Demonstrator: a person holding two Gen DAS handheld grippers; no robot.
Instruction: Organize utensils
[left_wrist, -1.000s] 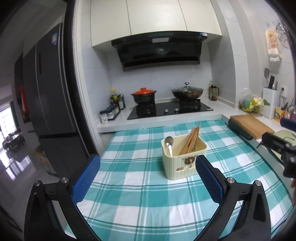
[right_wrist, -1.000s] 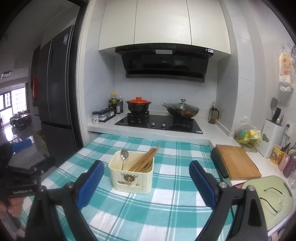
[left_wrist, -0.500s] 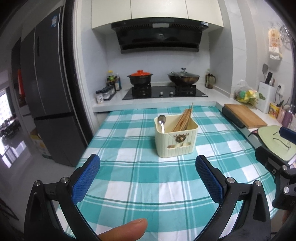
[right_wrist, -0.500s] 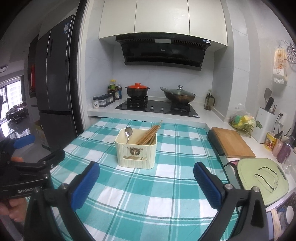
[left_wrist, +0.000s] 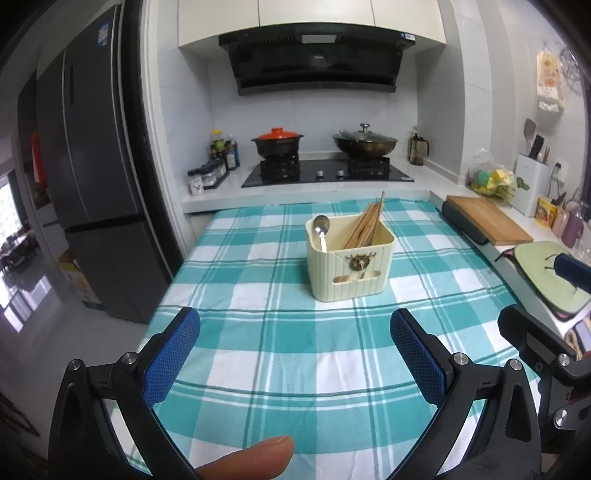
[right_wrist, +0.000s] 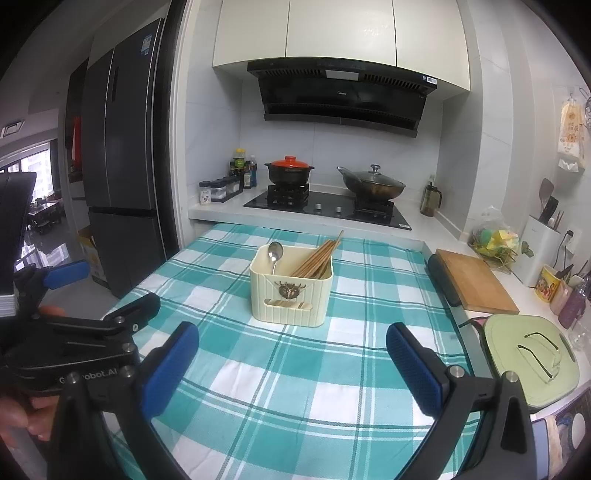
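A cream utensil holder (left_wrist: 351, 264) stands in the middle of the teal checked tablecloth (left_wrist: 280, 332); it also shows in the right wrist view (right_wrist: 291, 291). In it are a metal spoon (left_wrist: 320, 229) (right_wrist: 274, 254) on the left side and a bundle of wooden chopsticks (left_wrist: 365, 225) (right_wrist: 317, 254) leaning right. My left gripper (left_wrist: 295, 350) is open and empty, well short of the holder. My right gripper (right_wrist: 291, 354) is open and empty, also short of it. The left gripper's body (right_wrist: 74, 343) shows at the left of the right wrist view.
A stove with a red-lidded pot (left_wrist: 277, 142) and a wok (left_wrist: 365, 142) lies behind the table. A wooden cutting board (right_wrist: 474, 280) and a green board (right_wrist: 528, 362) lie on the counter at right. A fridge (left_wrist: 92, 177) stands at left.
Both grippers have drawn back from the holder and risen, so more of the tablecloth shows. A fingertip has come into the bottom of the left wrist view. Both grippers stay open.
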